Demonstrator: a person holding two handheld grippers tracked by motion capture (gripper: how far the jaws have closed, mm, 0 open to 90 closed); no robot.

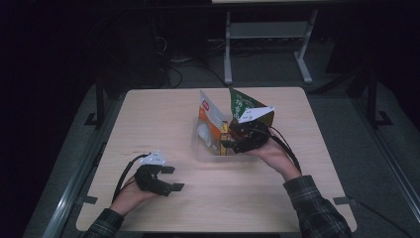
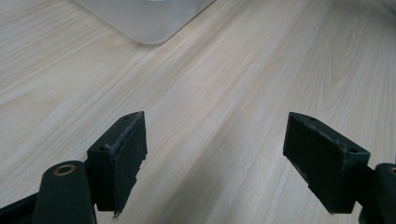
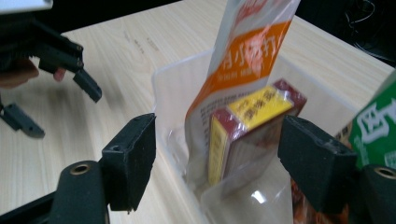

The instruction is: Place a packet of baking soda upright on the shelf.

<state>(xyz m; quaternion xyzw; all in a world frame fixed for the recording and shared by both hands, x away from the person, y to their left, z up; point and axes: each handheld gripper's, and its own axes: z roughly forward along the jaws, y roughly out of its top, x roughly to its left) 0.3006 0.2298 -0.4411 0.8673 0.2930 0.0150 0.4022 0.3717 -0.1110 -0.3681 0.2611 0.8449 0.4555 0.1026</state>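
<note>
Near the table's [image 1: 213, 198] front-left corner I rest my left gripper [image 1: 167, 178], jaws wide and empty. Mid-table, my right gripper [image 3: 219, 154] gapes, gripping nothing, around the yellow box [image 3: 243, 128] inside the clear bin [image 3: 170, 93]. Closing carelessly could pinch the orange pouch [image 3: 247, 60] instead, or topple the green bag [image 1: 245, 104] beyond.

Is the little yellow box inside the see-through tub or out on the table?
Inside. The yellow box stands on end within the clear tub's walls, beside the orange-and-white packet.
</note>
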